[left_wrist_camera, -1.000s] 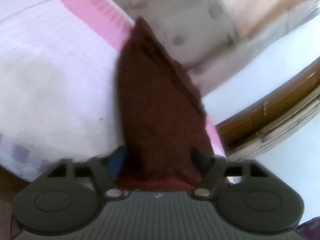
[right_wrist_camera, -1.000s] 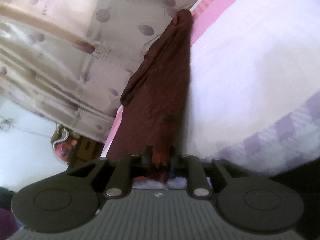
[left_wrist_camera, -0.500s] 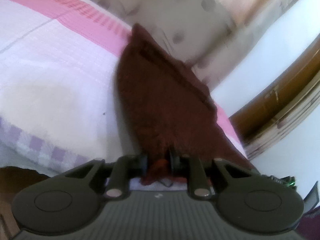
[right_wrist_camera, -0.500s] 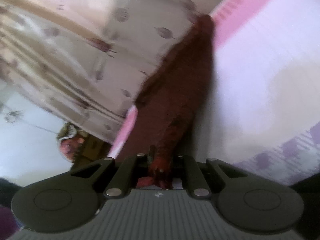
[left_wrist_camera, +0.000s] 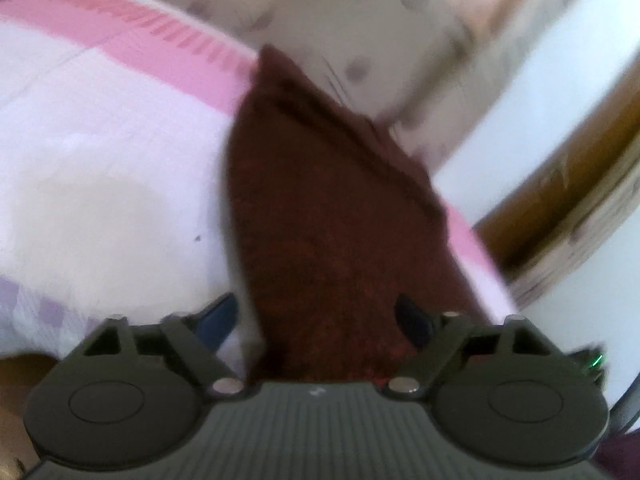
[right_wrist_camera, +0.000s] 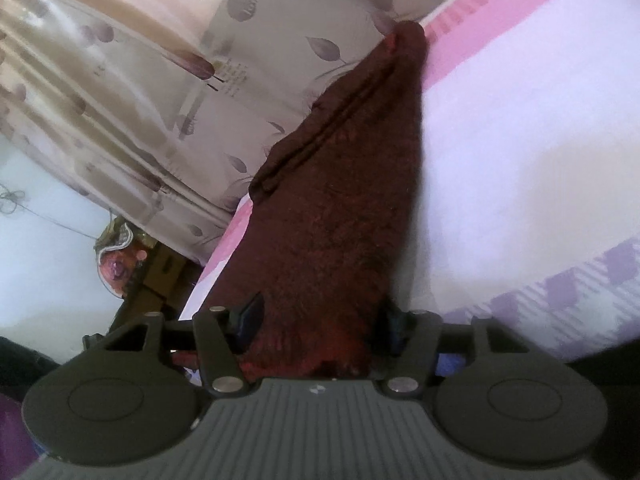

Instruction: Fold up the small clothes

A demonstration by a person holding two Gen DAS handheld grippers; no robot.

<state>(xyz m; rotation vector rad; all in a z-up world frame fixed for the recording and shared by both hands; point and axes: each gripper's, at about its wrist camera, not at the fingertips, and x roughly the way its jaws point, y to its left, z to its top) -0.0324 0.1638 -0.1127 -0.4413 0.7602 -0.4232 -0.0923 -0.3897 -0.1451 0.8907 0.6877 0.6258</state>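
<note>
The dark maroon cloth (left_wrist_camera: 332, 216) lies on the bed (left_wrist_camera: 100, 168), along its pink-bordered edge, stretching from the near end between the fingers away to a narrow far tip. It looks thick and fuzzy, like a small knitted or terry garment, folded lengthwise into a long tapering strip. In the left wrist view, which is blurred, a layered fold runs down its right side.

The left hand-held gripper (left_wrist_camera: 324, 320) has just been opening; its jaws stand moderately apart with the near end of the cloth between them. A gap shows between the blue left finger (left_wrist_camera: 218, 316) and the fabric, so the pads are not pressing on it.

In the right wrist view the cloth (right_wrist_camera: 344, 200) shows a doubled seam-like edge along its left side, and a brighter red patch at the near end. The right hand-held gripper (right_wrist_camera: 320, 324) has likewise just been opening; its jaws are parted about as wide as the cloth end that sits between them, and they do not pinch it.

Beyond the bed hangs a beige curtain (right_wrist_camera: 132, 80) printed with purple leaves.
</note>
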